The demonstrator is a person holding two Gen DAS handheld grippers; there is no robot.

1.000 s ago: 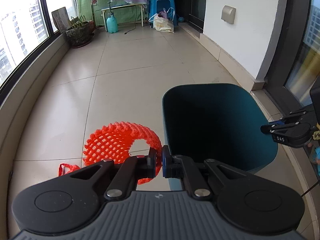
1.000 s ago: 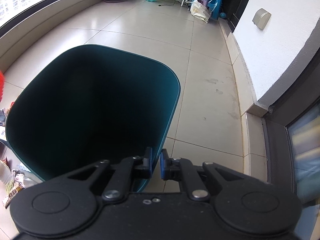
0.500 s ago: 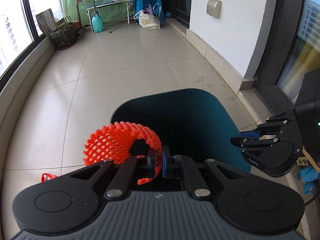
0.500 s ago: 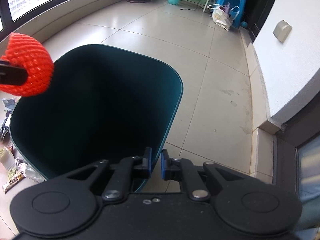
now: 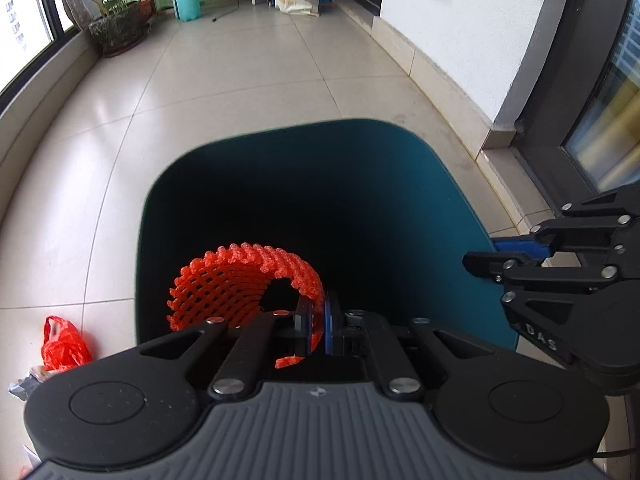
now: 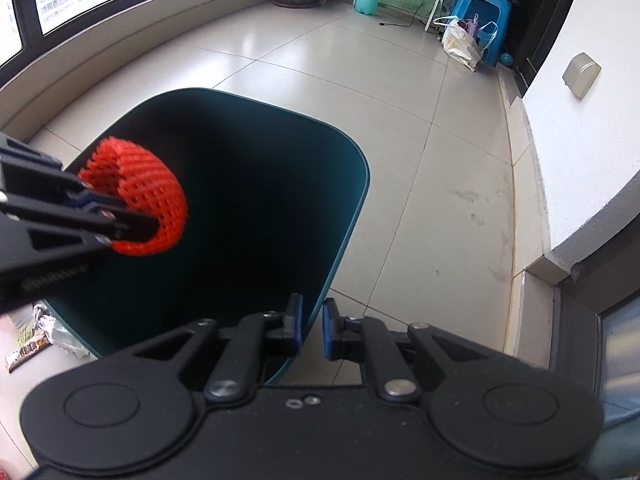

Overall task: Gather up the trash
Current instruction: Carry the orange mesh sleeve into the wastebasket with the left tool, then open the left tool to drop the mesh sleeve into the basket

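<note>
We held the red foam net (image 5: 244,284) pinched in our left gripper (image 5: 316,330) over the bin (image 5: 452,216); our right gripper (image 6: 311,330) clasped the bin's rim, jaws nearly closed.

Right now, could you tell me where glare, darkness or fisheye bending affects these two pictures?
Left wrist view: the teal bin interior is near black, the window at upper left blown out. Right wrist view: the window ledge bows with fisheye distortion and the floor tiles show soft glare.
</note>
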